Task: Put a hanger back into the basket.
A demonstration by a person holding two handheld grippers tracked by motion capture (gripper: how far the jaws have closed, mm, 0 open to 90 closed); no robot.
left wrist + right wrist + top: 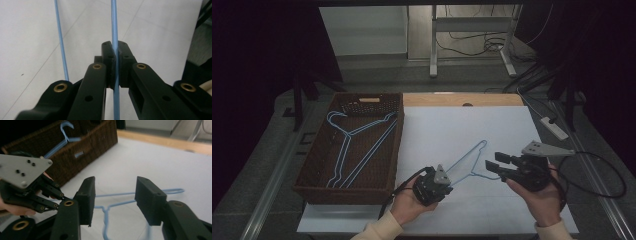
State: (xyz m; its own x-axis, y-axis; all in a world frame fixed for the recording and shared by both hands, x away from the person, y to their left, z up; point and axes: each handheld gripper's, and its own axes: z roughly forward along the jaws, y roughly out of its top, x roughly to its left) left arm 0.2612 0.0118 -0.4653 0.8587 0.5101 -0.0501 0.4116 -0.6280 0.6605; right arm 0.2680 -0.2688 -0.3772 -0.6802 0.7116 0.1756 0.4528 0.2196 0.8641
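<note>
Left gripper: I see my left gripper (451, 183) clamped tight on one thin wire of the blue hanger (468, 162); in the left gripper view the pads (110, 56) press the wire from both sides and it runs straight up between them.

Right gripper: my right gripper (490, 166) stands with its jaws apart, nothing between the pads; in the right gripper view the hanger's neck and hook show in the gap, lower down and untouched.

Hands: each gripper sits in a hand at the near edge of the table, the left hand (408, 204) below and left of the hanger, the right hand (539, 197) to its right.

Hanger, place: it is over the white sheet (452, 130), between the two grippers, just right of the basket.

Hanger, axis: in the high view its long side slants from the left gripper up and to the right toward a rounded end corner; the neck and hook lie toward the right gripper.

Hanger, look: thin light-blue wire, triangular outline, one piece.

Basket: a dark brown woven basket (314, 165) stands at the left of the sheet with more blue hangers (354, 145) lying in it.
</note>
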